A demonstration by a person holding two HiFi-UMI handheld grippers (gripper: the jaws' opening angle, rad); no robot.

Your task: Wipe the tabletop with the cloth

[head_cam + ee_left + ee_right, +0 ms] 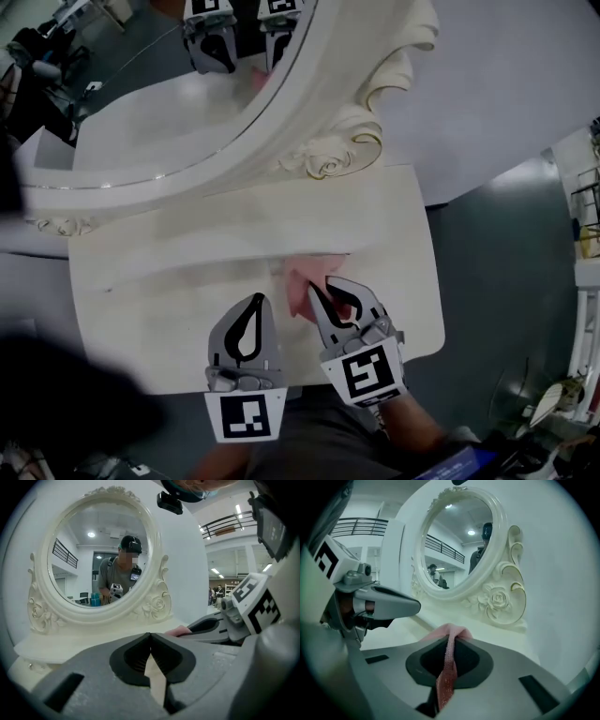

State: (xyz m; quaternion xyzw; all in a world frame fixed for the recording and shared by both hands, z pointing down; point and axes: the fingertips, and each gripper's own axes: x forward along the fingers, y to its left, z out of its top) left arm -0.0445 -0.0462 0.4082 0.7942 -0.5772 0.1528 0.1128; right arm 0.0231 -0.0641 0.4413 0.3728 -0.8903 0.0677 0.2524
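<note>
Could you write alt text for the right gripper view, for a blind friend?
The right gripper is shut on a pink cloth above a cream tabletop. An ornate white mirror stands behind; the left gripper shows at left.

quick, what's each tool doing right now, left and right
left tool: closed, empty
right tool: closed on the pink textured cloth

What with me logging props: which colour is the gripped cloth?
Pink; the cloth shows best in the right gripper view.

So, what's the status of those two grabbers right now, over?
Right gripper shut on pink cloth. Left gripper shut, empty. Ornate mirror at rear of tabletop.
</note>
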